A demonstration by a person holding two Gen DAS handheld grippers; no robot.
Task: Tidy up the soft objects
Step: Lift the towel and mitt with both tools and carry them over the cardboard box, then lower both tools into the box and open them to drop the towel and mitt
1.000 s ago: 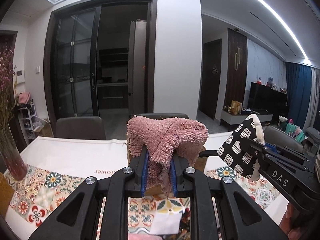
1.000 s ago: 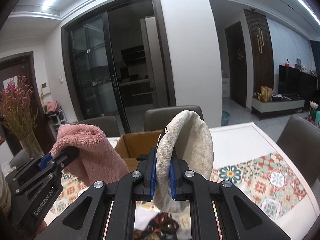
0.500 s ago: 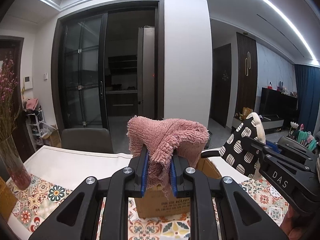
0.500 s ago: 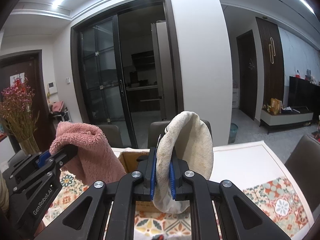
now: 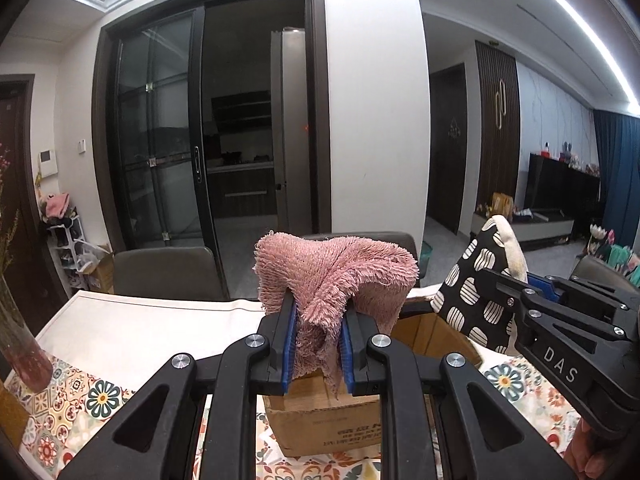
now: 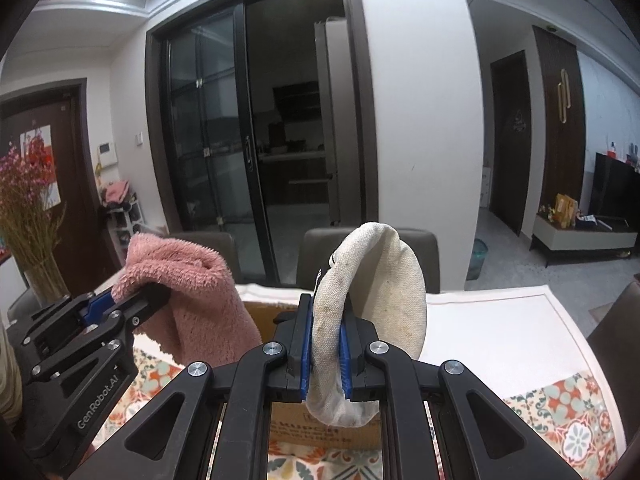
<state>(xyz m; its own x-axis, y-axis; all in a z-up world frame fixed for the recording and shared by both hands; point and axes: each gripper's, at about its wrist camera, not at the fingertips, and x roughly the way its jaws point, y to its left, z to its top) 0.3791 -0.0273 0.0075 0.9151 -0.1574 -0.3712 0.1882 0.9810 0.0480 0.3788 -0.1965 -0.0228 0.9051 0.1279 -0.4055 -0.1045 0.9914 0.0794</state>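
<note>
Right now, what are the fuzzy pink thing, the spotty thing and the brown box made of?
The pink cloth looks like fluffy microfibre or terry: long loose fibres, limp folds. The spotty mitt seems woven cotton, matte, black with cream blotches outside and stained canvas weave on its other side. The box looks like plain brown cardboard, dull, with printed lettering.

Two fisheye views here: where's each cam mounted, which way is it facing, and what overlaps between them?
Left wrist: sits on the left gripper, looking along its fingers over the patterned table toward the dark glass sliding doors; the gripper shows clamped on a fluffy pink cloth, and the right gripper enters at right.
Right wrist: sits on the right gripper, facing the same doors; it shows clamped on a cream fabric mitt, and the left gripper enters at left.
Shared: brown cardboard box, both cloths, doors, grey chairs.
</note>
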